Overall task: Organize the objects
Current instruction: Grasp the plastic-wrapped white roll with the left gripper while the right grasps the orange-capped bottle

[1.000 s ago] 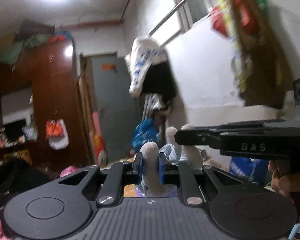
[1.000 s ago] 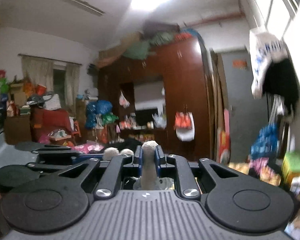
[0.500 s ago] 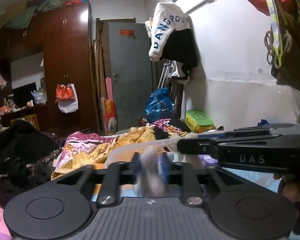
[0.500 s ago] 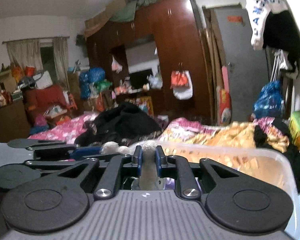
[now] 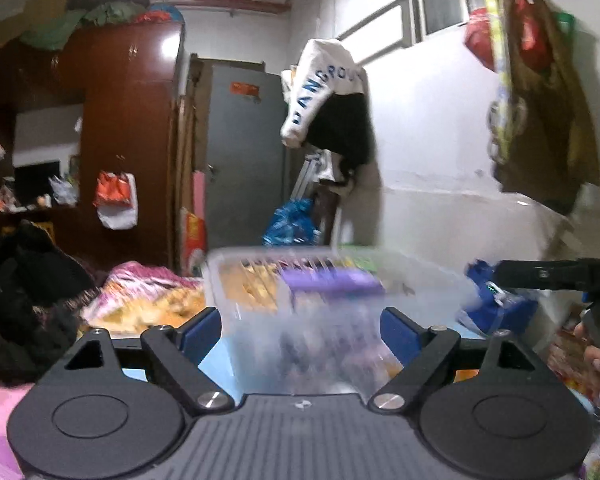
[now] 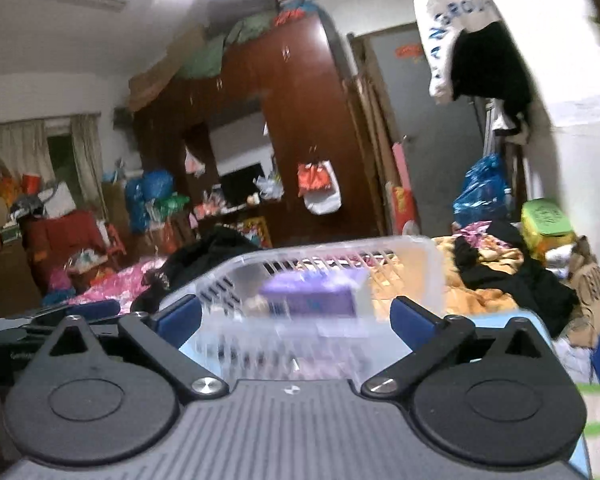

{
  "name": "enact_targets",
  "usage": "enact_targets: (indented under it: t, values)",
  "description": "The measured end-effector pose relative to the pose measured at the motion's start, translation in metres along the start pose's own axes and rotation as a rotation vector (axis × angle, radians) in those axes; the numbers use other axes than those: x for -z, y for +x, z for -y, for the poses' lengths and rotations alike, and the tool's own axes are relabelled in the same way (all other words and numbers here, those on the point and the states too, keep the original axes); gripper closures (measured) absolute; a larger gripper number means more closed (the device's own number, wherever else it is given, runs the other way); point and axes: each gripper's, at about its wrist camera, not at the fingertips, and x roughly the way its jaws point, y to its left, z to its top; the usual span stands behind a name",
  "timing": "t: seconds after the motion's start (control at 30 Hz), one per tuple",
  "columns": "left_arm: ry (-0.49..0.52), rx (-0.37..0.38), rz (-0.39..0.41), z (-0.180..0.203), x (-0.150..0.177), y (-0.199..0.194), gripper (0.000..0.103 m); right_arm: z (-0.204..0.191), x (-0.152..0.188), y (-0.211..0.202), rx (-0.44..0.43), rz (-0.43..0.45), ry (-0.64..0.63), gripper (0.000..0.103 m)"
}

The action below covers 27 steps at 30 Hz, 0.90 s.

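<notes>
A clear plastic slotted basket (image 5: 236, 280) stands right in front of both grippers on a light blue surface; it also shows in the right wrist view (image 6: 420, 264). A purple box (image 5: 328, 282) lies inside it, also in the right wrist view (image 6: 312, 298). My left gripper (image 5: 302, 326) is open and empty, its blue pads (image 5: 202, 330) wide apart at the basket's near side. My right gripper (image 6: 296, 316) is open and empty too. The right gripper's body (image 5: 556, 276) shows at the far right of the left view. The plush toy is blurred or hidden inside the basket.
A bed with a yellow blanket (image 6: 496, 256) and black clothes (image 6: 540, 284) lies behind the basket. A dark wardrobe (image 6: 300, 128), a grey door (image 5: 244, 160) and hanging clothes (image 5: 328, 112) stand at the back. Bags (image 5: 540, 92) hang on the right wall.
Both grippers were shut on a white plush toy held up high. They came down to the basket and opened; the toy is no longer between the fingers.
</notes>
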Motion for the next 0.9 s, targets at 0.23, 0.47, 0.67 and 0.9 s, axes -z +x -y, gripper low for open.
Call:
enact_targets:
  t: [0.23,0.47,0.67,0.9]
  values:
    - [-0.016,-0.008,-0.123,-0.004,0.041,0.018,0.014,0.017,0.047,-0.016,0.062,-0.021,0.032,0.0]
    - [-0.012,0.022,-0.23,0.005,0.044,0.049,0.015,0.01,0.045,0.023,0.104,-0.128,-0.009,0.008]
    - [-0.02,0.022,-0.314,0.009,0.055,0.074,0.022,0.011,0.058,0.036,0.132,-0.186,-0.022,0.026]
    - [-0.047,0.038,-0.369,0.006,0.063,0.089,0.032,0.02,0.059,0.032,0.107,-0.168,0.015,0.042]
